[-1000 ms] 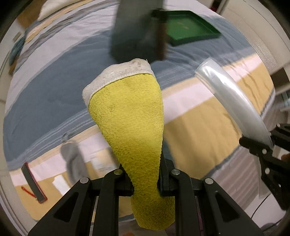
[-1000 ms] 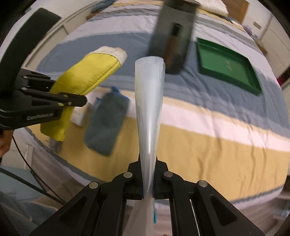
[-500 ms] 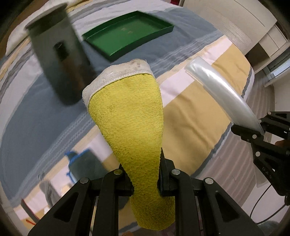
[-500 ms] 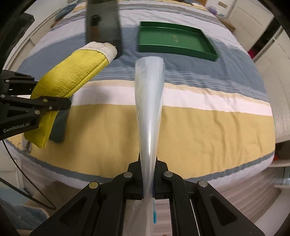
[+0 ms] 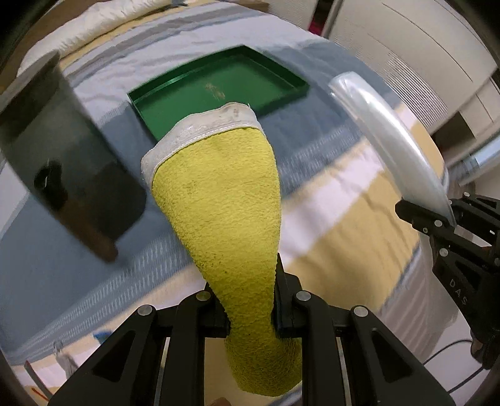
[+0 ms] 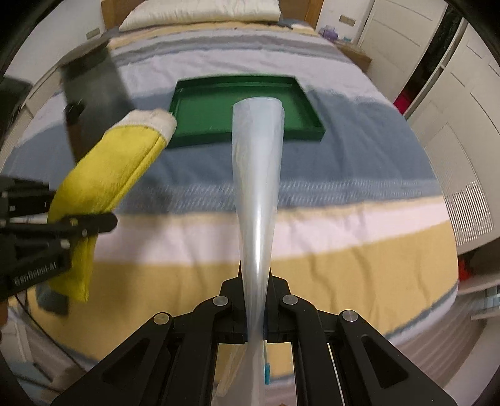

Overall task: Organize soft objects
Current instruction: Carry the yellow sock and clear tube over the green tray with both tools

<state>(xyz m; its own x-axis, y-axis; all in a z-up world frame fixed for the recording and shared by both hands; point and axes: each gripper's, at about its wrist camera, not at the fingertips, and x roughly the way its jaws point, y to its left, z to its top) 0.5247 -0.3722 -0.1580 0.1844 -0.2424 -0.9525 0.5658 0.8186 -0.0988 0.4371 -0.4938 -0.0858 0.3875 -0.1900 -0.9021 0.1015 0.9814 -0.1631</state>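
Observation:
My left gripper is shut on a yellow towel with a white hem, which sticks up and forward over the striped bed. The towel also shows in the right wrist view, at the left. My right gripper is shut on a clear plastic bag that stands up in a narrow cone. The bag also shows at the right of the left wrist view. A green tray lies on the bed beyond both held things; it also shows in the left wrist view.
A dark grey upright object stands on the bed left of the tray, blurred. A white pillow lies at the head of the bed. White cupboards stand to the right. The bed's near edge is just below both grippers.
Both grippers have swung to the right across the bed with their loads held. The green tray and dark object now lie straight ahead; the blue-grey cloth and small items have left view.

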